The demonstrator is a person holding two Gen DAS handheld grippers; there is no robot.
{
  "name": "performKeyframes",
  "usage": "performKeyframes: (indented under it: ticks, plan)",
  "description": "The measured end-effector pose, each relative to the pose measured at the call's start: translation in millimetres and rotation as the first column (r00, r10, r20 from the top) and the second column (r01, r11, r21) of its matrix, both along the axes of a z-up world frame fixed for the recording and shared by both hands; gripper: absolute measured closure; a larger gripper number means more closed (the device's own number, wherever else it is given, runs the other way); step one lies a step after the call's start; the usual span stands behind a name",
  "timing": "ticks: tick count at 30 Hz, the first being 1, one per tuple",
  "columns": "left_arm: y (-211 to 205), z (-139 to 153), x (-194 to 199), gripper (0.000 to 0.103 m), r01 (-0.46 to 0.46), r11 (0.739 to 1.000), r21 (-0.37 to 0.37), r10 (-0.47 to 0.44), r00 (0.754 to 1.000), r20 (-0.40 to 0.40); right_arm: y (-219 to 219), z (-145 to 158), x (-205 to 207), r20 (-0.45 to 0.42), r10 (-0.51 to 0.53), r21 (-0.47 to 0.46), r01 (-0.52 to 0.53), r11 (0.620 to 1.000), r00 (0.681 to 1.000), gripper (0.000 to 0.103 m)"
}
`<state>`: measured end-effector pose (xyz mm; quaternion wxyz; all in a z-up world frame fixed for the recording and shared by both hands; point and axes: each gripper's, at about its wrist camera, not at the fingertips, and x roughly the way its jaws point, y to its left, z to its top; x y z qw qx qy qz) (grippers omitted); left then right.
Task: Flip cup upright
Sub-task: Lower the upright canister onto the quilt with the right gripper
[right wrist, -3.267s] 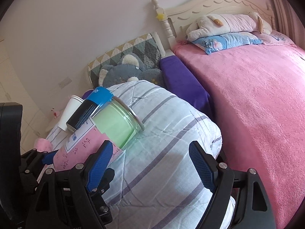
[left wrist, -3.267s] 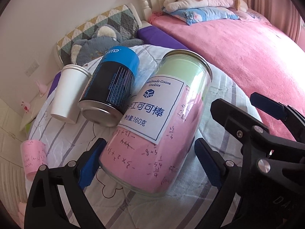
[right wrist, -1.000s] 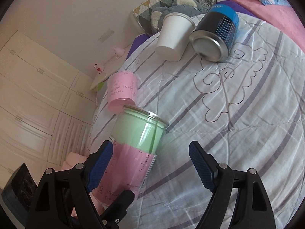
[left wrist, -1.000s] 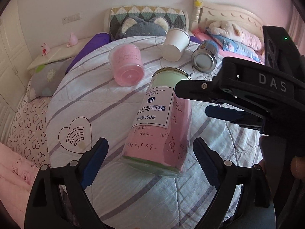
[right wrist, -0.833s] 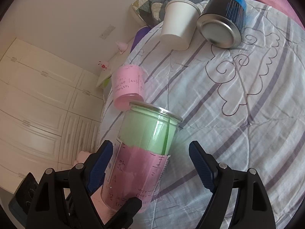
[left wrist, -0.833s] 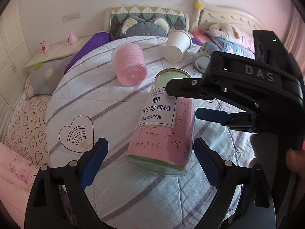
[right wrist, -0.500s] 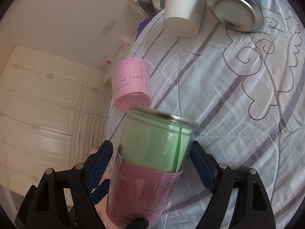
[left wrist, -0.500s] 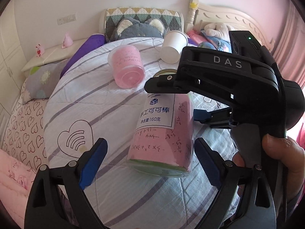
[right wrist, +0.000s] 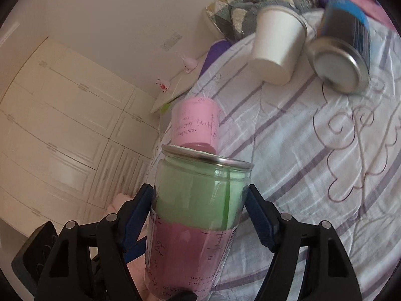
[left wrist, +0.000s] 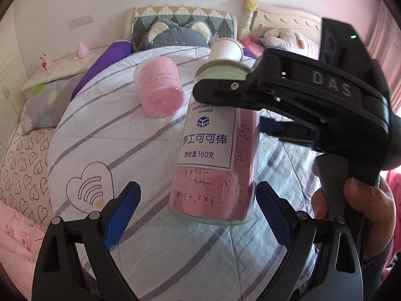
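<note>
With my right gripper (right wrist: 200, 215) clamped on the clear cookie jar (left wrist: 215, 145), tilted above the striped quilt (left wrist: 105, 135) mid-bed, and my left gripper (left wrist: 198, 215) spread empty, I feared the smooth wall would slip and the jar would topple on soft bedding.

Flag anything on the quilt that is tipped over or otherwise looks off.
Three containers lie on their sides on the striped quilt: the pink cup, the white paper cup and the blue-topped can. The clear cookie jar stands tilted, the right claw closed around it. Nothing looks spilled.
</note>
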<state>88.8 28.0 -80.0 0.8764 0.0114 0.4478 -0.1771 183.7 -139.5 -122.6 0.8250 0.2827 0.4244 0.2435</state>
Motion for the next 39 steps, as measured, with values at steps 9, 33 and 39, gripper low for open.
performKeyframes:
  ticks: [9,33,39]
  plan:
    - [4,1,27,0.008,-0.079,0.997,0.021,0.079,0.997,0.016,17,47,-4,0.304,0.009,-0.369,0.109,0.923,0.952,0.028]
    - [33,-5,17,0.003,-0.181,0.98,0.076,0.182,0.983,0.0,43,42,-69,0.498,0.137,-0.513,0.163,0.843,0.856,0.028]
    - [38,1,8,0.002,-0.196,0.978,0.068,0.195,0.981,0.021,44,48,-79,0.506,0.142,-0.481,0.142,0.865,0.851,0.023]
